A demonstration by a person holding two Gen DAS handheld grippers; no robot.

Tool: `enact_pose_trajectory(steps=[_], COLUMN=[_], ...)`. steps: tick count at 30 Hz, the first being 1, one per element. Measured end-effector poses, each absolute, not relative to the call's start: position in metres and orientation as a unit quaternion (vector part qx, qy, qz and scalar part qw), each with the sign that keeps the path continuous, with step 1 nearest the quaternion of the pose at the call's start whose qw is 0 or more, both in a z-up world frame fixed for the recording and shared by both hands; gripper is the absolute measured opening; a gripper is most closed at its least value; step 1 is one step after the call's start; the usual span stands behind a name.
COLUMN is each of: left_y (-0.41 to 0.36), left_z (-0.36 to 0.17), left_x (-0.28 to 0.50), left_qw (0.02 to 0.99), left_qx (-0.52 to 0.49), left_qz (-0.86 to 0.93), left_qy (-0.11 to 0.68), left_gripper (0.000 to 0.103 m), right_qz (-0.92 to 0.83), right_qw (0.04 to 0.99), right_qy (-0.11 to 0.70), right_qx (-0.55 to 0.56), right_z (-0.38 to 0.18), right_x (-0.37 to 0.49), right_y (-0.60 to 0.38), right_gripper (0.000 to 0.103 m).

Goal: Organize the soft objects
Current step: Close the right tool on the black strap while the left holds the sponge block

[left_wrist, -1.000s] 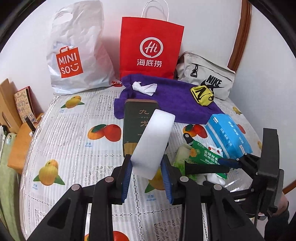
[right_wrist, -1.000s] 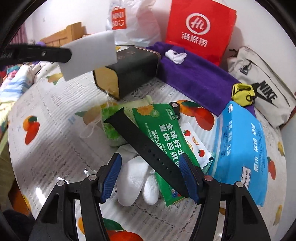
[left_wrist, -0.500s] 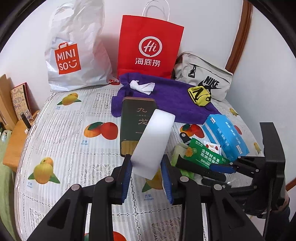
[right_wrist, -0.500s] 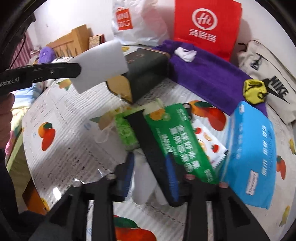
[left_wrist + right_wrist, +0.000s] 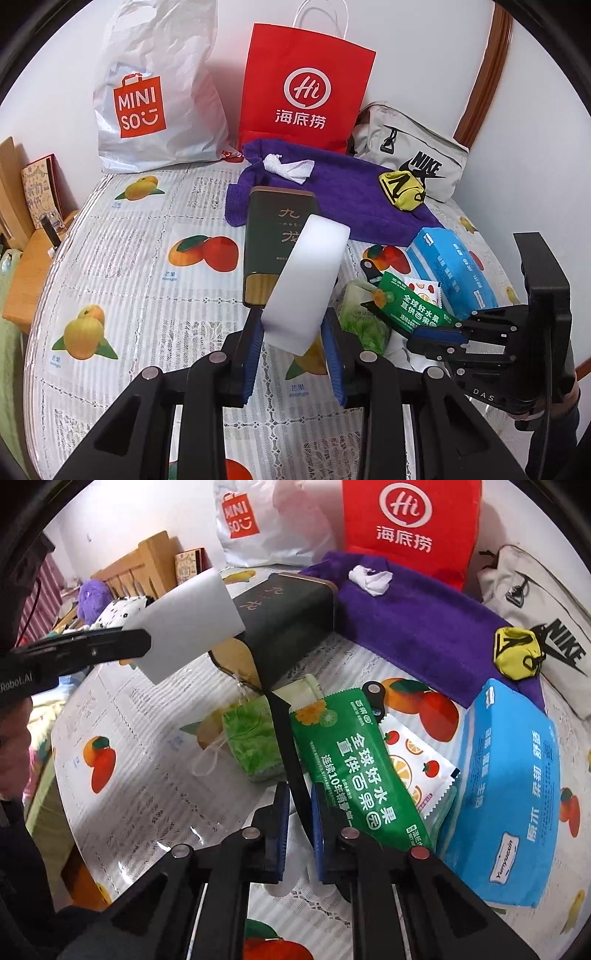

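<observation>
Both tools grip: left (image 5: pixel 293 360) white sponge (image 5: pixel 306 284), right (image 5: pixel 297 830) apparently black strap (image 5: pixel 290 746), above cluttered table (image 5: pixel 147 295).

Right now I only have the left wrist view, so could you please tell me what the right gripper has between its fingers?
Observer: The right gripper is shut on a black strap.
Operator: Thank you; where does it run?
Observer: Away from the jaws, between the green mesh pouch and the green snack packet.
Operator: Is anything beyond my white sponge?
Observer: A purple plush toy lies by the wooden headboard.
</observation>
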State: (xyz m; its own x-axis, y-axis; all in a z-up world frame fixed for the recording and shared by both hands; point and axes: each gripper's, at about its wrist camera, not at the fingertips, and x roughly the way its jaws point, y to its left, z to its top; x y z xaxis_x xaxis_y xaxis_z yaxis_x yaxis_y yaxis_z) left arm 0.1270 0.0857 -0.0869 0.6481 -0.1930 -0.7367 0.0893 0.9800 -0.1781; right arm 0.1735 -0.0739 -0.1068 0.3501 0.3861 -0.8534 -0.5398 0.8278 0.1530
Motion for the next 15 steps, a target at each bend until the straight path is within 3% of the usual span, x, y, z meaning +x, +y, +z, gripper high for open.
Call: enact_pose_trajectory(steps=[6,10,15], left_y=[0.083,0.083,0.081], left_z=[-0.087,-0.087,-0.084], left_x=[0.127,0.127,0.128], left_qw=[0.905,0.905,0.905], left_qx=[-0.06,-0.057,-0.058], left_qz=[-0.081,-0.08,-0.085], left_qy=[0.414,0.415,0.412], left_gripper=[0.03,0.03,0.03], right_qz=[0.28,0.276,0.277], right_qw=[0.816,0.828,0.838], right_qy=[0.498,0.481,0.47], right_qx=[-0.088,-0.084,-0.03], right_z=[-0.119,-0.108,-0.09], right_x=[0.18,0.179,0.183], right_y=[-0.066,-0.072,-0.094], right_gripper=[0.013,0.003,0.003])
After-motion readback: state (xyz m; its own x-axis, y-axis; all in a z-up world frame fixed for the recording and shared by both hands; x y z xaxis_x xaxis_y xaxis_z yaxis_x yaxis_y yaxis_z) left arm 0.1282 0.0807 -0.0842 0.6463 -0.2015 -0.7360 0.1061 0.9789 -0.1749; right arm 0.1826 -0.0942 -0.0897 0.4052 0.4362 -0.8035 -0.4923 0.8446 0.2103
